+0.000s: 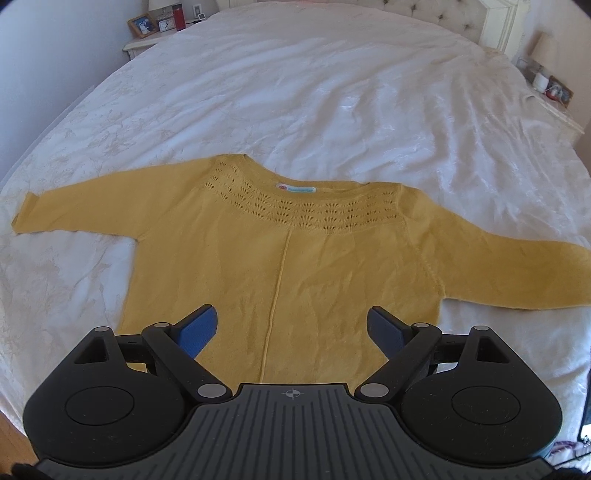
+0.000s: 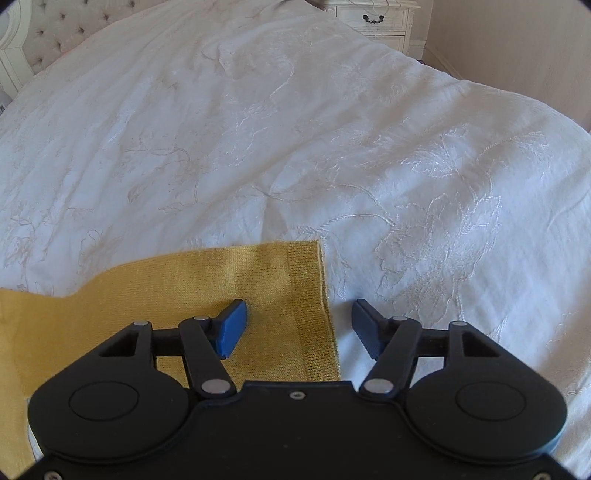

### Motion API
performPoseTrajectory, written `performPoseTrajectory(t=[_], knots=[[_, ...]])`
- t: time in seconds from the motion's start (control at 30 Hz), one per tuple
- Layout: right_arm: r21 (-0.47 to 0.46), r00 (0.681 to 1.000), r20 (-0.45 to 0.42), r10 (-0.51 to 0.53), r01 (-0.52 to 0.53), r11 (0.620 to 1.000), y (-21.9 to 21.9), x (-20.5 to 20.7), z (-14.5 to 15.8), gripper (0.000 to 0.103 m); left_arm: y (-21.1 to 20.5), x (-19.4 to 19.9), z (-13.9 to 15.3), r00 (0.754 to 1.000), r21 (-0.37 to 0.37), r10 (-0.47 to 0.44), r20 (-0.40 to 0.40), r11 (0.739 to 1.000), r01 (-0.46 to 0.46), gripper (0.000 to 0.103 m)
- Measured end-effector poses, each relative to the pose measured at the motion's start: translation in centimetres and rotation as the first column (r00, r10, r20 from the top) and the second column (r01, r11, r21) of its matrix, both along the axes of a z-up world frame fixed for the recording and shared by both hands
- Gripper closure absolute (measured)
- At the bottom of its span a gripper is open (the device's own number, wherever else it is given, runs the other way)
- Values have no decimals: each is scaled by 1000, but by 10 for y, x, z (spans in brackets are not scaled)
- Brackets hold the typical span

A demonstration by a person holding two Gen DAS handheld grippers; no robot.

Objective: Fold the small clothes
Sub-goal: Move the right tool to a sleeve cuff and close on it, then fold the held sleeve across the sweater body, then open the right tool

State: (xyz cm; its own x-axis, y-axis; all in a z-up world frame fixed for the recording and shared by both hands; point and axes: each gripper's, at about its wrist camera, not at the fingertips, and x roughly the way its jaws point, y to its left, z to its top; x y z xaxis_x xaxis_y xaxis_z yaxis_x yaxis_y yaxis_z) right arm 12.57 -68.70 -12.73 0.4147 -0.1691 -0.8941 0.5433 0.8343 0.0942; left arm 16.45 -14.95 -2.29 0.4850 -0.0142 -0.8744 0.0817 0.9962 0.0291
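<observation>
A small yellow knit sweater (image 1: 295, 258) lies flat on the white bedspread (image 1: 295, 92), both sleeves spread out, neck label facing up. My left gripper (image 1: 291, 325) is open and empty above the sweater's lower hem, near its centre seam. In the right wrist view my right gripper (image 2: 299, 325) is open over the ribbed cuff (image 2: 314, 314) of one sleeve (image 2: 166, 295). Its left finger is over the sleeve and its right finger over the bedspread (image 2: 332, 147) beside the cuff edge.
A nightstand (image 1: 147, 40) with a picture frame, a clock and a red bottle stands at the far left. Another nightstand (image 1: 554, 96) stands at the far right by the tufted headboard (image 1: 436, 11). A white dresser (image 2: 376, 18) stands beyond the bed.
</observation>
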Motion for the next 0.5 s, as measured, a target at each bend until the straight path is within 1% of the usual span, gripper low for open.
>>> performPoseTrajectory(t=[0.03,0.07,0.1,0.13,0.17,0.2,0.3,0.37,0.5], knots=[[11,1000,6,-1,0,1000,-1,1,0,44,2,0,-1,1000,-2,1,-3,1000,-1,14],[29,1000,9,2,-2,1000,-1,1,0,57,3,0,-1,1000,-4,1,-4,1000,-1,14],[40,1000,10,2,-2,999,0,1,1,63,6,0,-2,1000,-7,1,-4,1000,-1,14],[55,1000,11,1,-1,999,1,1,3,82,8,0,-3,1000,-12,0,-4,1000,0,14],[79,1000,21,3,-5,997,2,1,6,91,11,0,-3,1000,-16,-1,-6,1000,1,14],[88,1000,27,-4,1,996,3,3,9,91,14,0,-4,1000,-22,-1,-7,1000,1,14],[69,999,44,-5,2,998,18,8,24,91,25,1,-8,1000,-36,-4,-11,999,4,14],[80,997,79,1,-8,997,34,13,40,91,33,3,-11,1000,-42,-9,-14,999,8,14],[99,983,172,62,-80,992,81,27,79,91,56,8,-19,999,-59,-26,-32,998,24,14]])
